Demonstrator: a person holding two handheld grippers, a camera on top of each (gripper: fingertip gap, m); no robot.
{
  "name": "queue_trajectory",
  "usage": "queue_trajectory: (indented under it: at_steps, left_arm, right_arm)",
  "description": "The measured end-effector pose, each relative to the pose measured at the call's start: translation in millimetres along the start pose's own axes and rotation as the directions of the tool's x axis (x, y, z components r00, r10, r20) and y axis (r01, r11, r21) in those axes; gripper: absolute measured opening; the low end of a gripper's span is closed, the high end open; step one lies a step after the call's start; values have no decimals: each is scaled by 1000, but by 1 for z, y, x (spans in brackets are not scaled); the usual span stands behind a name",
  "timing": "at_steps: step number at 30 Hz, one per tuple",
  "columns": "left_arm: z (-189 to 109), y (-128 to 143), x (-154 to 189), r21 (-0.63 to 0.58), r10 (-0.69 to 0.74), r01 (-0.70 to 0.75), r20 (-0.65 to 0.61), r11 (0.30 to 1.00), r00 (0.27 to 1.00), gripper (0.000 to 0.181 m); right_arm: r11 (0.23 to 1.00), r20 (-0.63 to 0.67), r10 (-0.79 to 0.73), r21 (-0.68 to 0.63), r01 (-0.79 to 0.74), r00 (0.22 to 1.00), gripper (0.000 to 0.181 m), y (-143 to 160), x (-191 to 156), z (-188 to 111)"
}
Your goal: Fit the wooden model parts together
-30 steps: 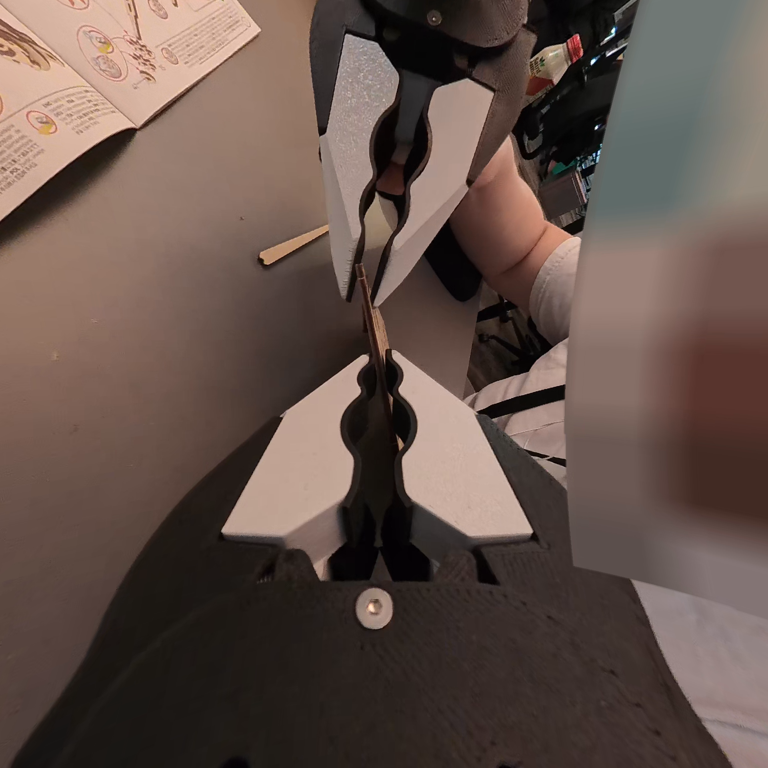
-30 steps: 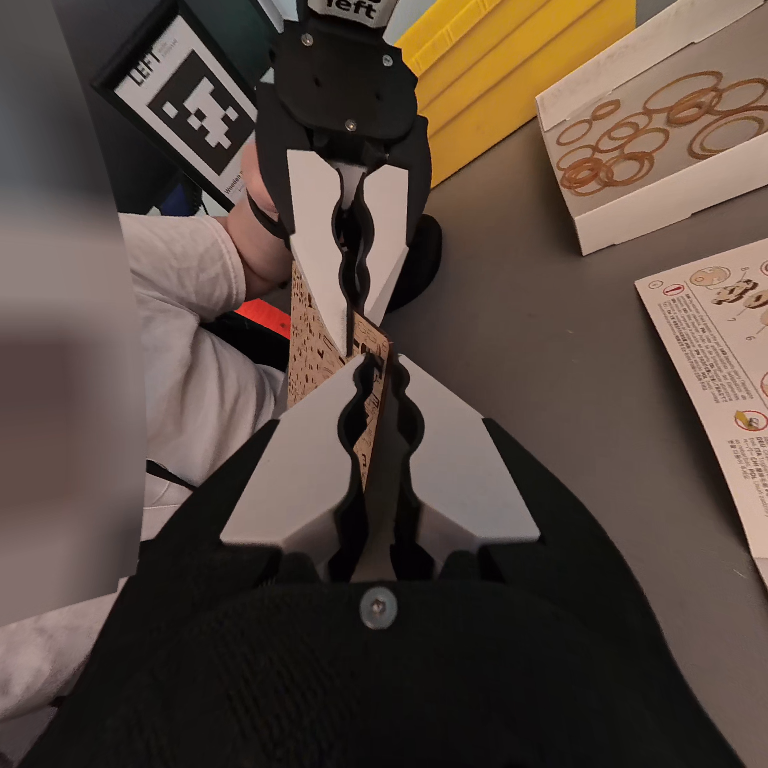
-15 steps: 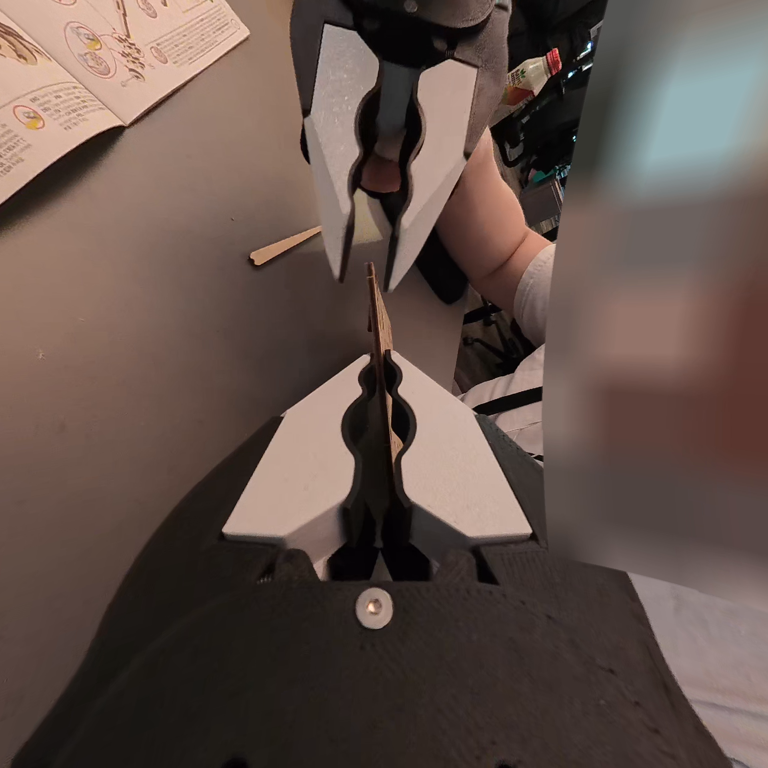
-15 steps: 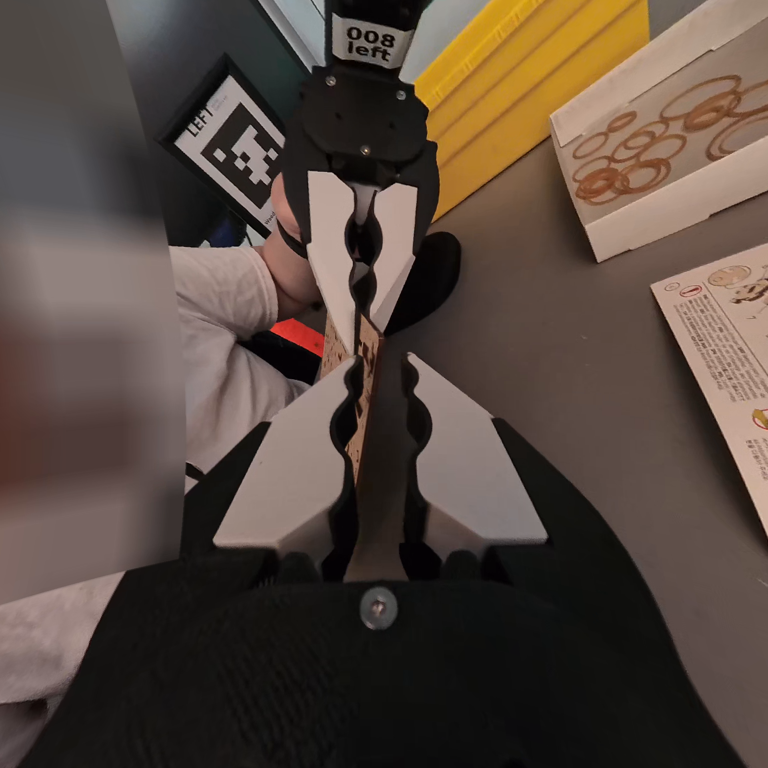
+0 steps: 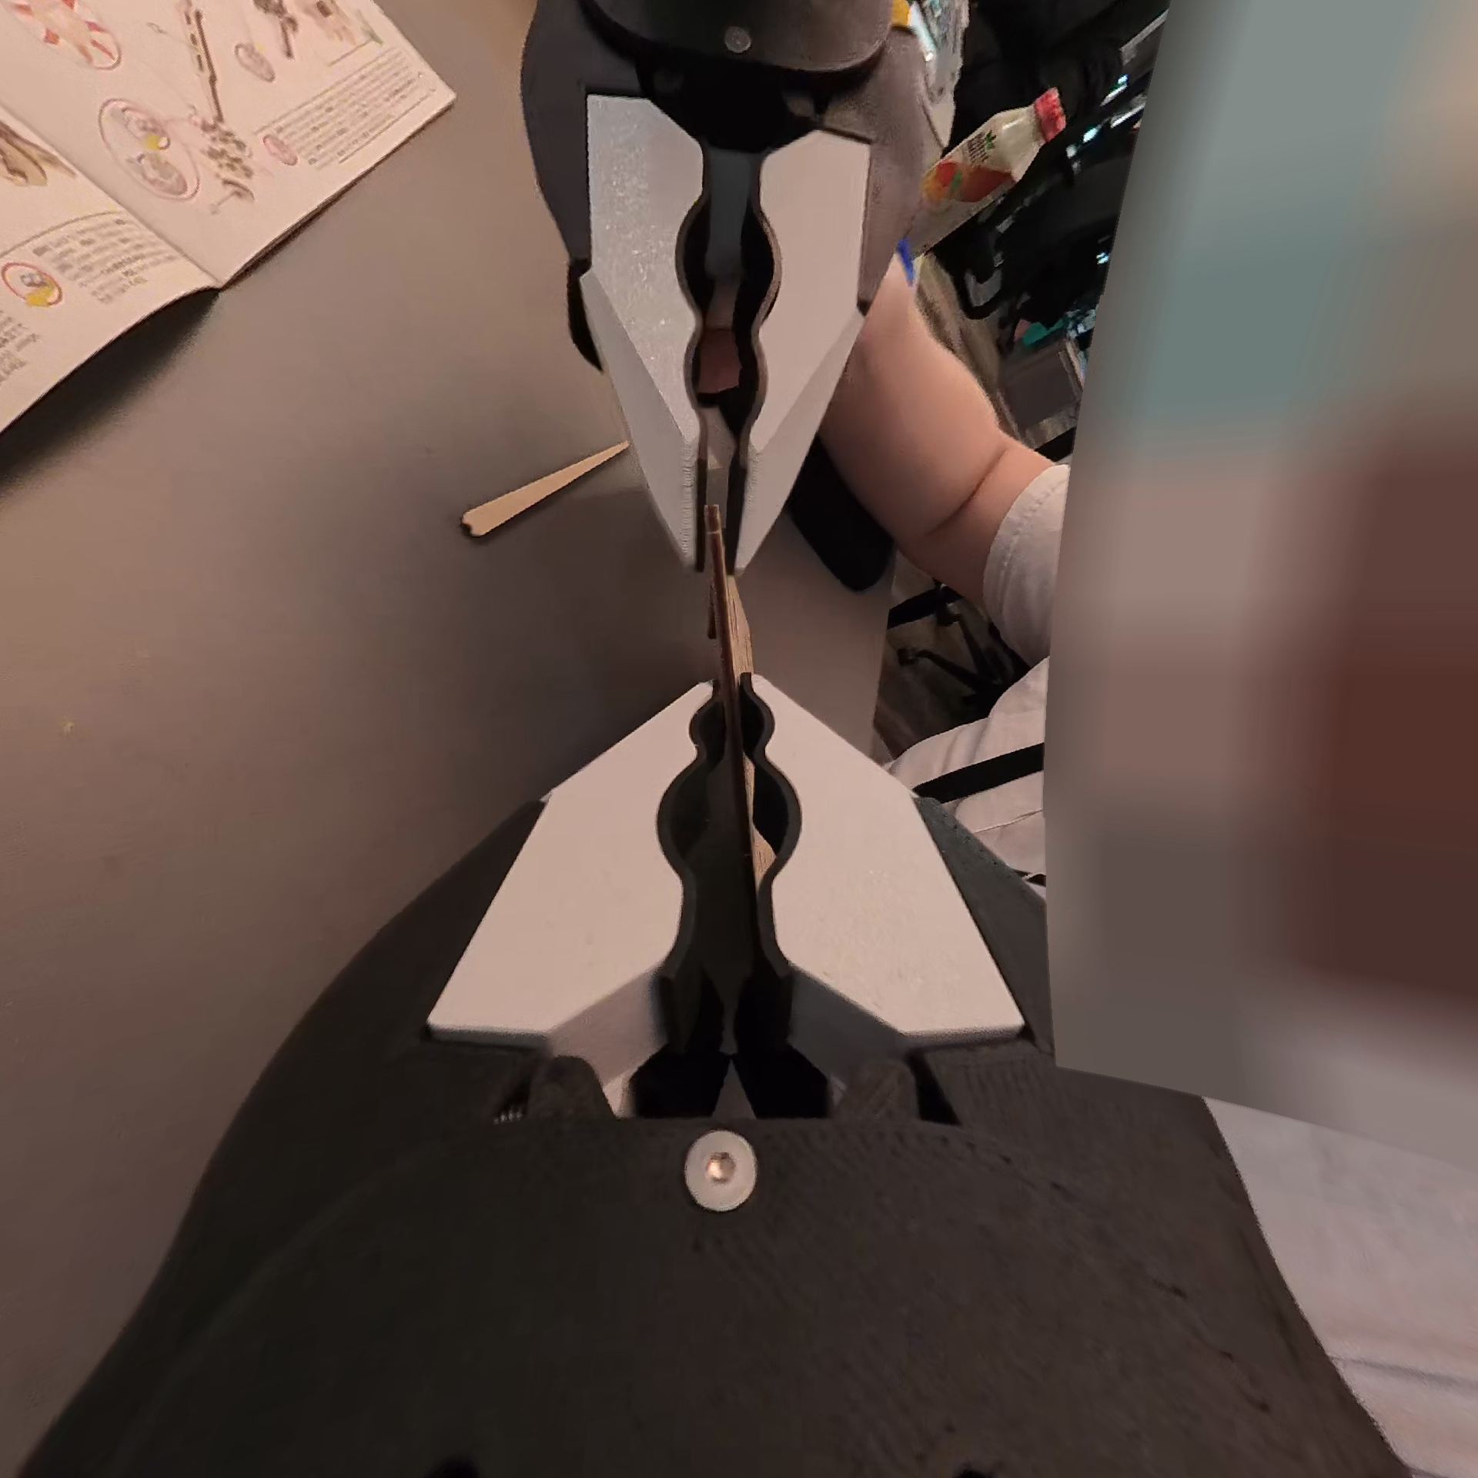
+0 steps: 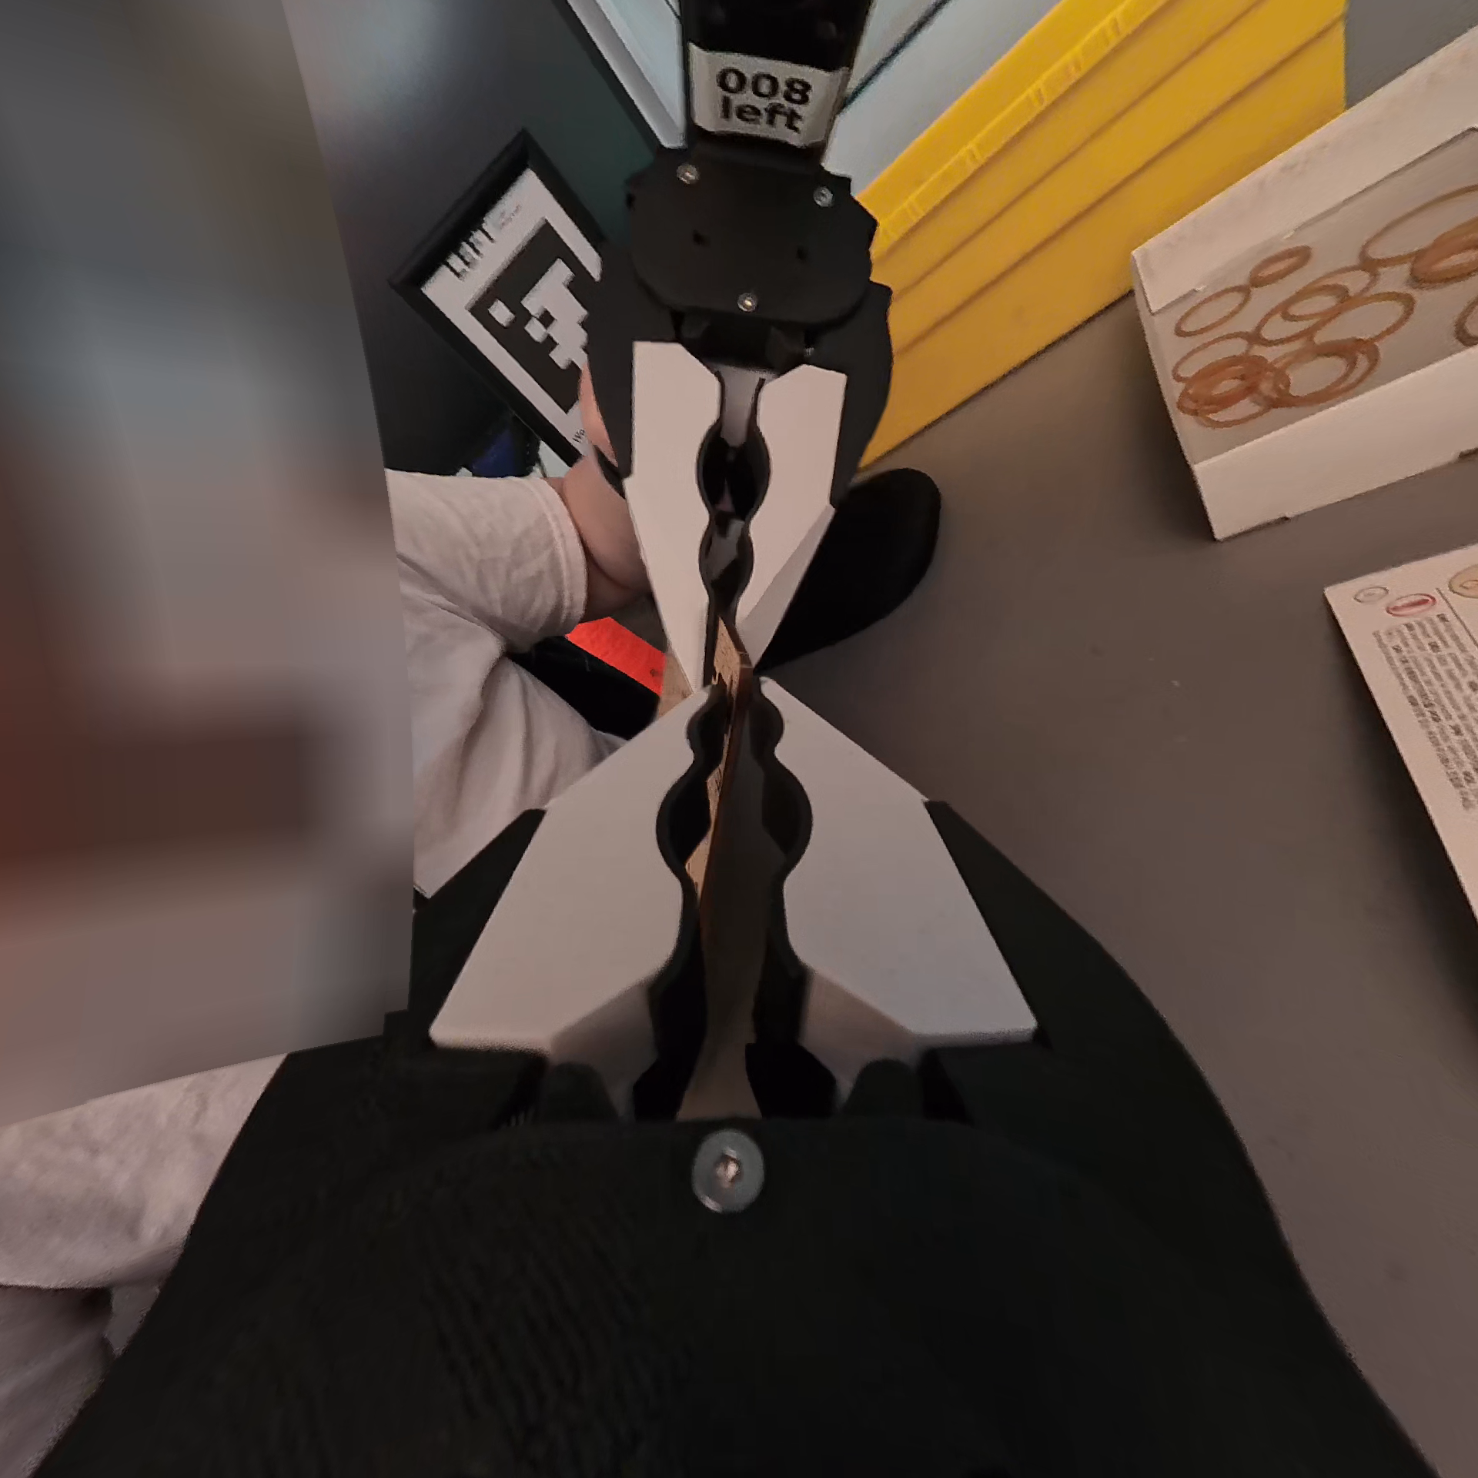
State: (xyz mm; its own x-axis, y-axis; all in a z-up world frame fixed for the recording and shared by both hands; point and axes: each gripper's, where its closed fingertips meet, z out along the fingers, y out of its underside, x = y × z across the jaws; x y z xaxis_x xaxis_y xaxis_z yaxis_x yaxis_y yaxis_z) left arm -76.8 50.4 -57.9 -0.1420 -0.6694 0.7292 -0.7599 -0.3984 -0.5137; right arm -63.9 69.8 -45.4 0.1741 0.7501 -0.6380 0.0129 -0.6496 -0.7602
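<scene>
A thin wooden sheet (image 5: 732,632) with engraved parts is held edge-on above the grey table (image 5: 240,720). My left gripper (image 5: 726,681) is shut on its near end. My right gripper (image 5: 720,560) faces it from the opposite side, and its tips are closed over the sheet's far edge. In the right wrist view the sheet (image 6: 717,800) runs between the fingers of my right gripper (image 6: 734,692). My left gripper (image 6: 720,656) grips it just beyond. The two grippers are nearly tip to tip.
An open instruction booklet (image 5: 160,200) lies on the table; it also shows in the right wrist view (image 6: 1424,720). A loose wooden stick (image 5: 544,496) lies near the right gripper. A white box of rings (image 6: 1296,360), a yellow bin (image 6: 1080,200) and the person's arm (image 5: 920,480) are nearby. Left and right tips are no more than a few centimetres apart.
One second ago my right gripper was shut on the sheet. Half a second ago it had opened and drawn back a little. Now it has closed on the sheet's edge again. My left gripper kept hold.
</scene>
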Motion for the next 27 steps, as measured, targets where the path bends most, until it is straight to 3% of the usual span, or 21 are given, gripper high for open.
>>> queue_trajectory:
  at_steps: [6,10,14,21,27]
  left_arm:
    - [-1,2,3,-29,33,-34,-11,999,999,1]
    - [-3,-11,7,14,50,-49,-29,999,998,10]
    - [-1,-15,0,1,53,-53,-6,999,999,2]
    - [-4,-20,2,-6,16,-16,-43,1000,999,13]
    - [-16,-25,-4,17,3,-3,-24,1000,1000,11]
  right_arm:
    - [1000,34,2,10,-2,999,3,-1,-4,2]
    - [1000,27,0,22,-1,1000,3,-3,-3,1]
    - [1000,8,-3,30,3,1000,3,-4,-1,-1]
    - [999,-1,2,53,-2,1000,3,-8,1,-4]
    - [999,-8,10,46,-9,1000,4,-7,4,-4]
